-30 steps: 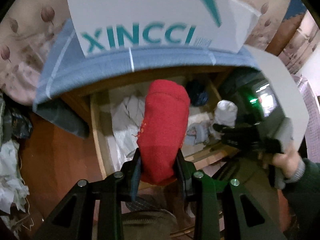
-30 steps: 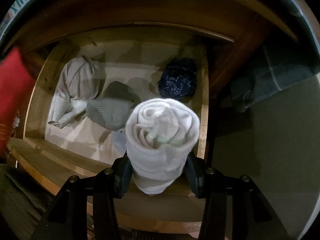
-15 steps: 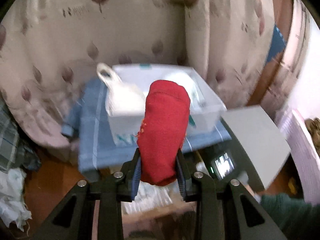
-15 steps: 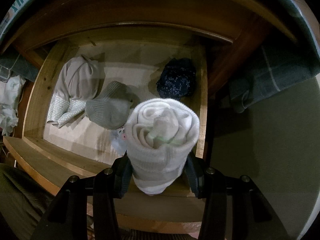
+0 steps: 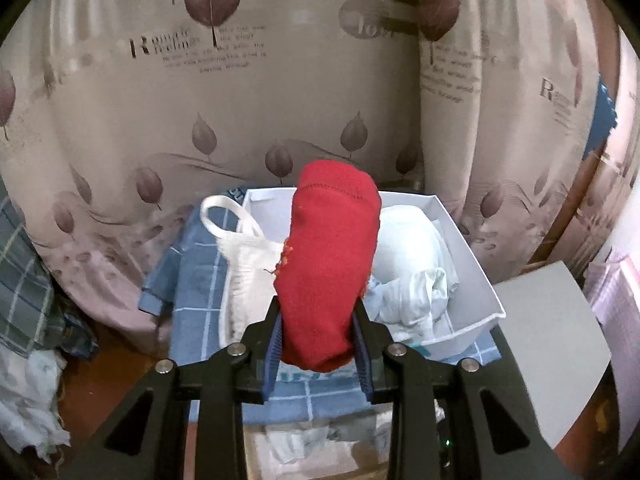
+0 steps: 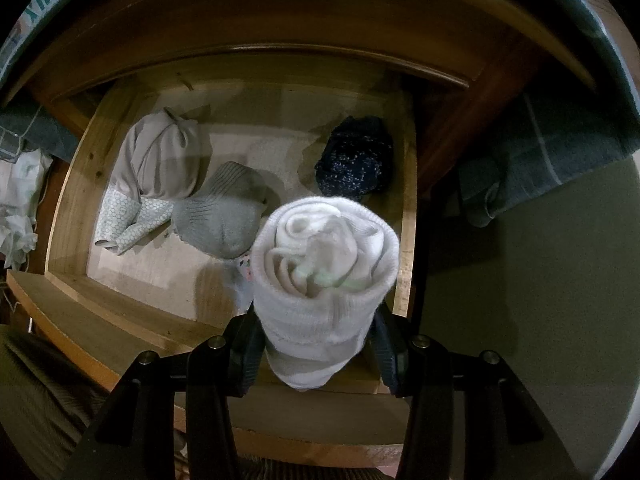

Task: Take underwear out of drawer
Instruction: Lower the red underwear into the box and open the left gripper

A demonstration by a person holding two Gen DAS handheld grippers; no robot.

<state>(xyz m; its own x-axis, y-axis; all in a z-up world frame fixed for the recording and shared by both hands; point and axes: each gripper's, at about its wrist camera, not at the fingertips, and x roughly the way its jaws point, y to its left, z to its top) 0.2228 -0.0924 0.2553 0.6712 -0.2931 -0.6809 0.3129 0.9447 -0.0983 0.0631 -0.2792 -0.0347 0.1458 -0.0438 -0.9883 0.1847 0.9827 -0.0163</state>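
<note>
The left claw (image 5: 318,340) grips a red rolled fabric bundle (image 5: 330,264) above the white plastic bin (image 5: 468,252), needing release there, while the right claw (image 6: 316,352) clamps a white rolled knit bundle (image 6: 324,280) over the wooden drawer (image 6: 64,216)

Left tongs (image 5: 318,340) clamp red roll (image 5: 330,268), seemingly above white bin (image 5: 472,264).

box lettering (image 5: 298,376): mostly hidden behind the red roll (image 5: 330,268)
curtain print (image 5: 208,54): too blurred to read
patterned cloth (image 6: 244,270): mostly hidden behind the white roll (image 6: 324,280)

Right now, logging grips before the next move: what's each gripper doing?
Left gripper: shut on the red roll.
Right gripper: shut on the white roll.
</note>
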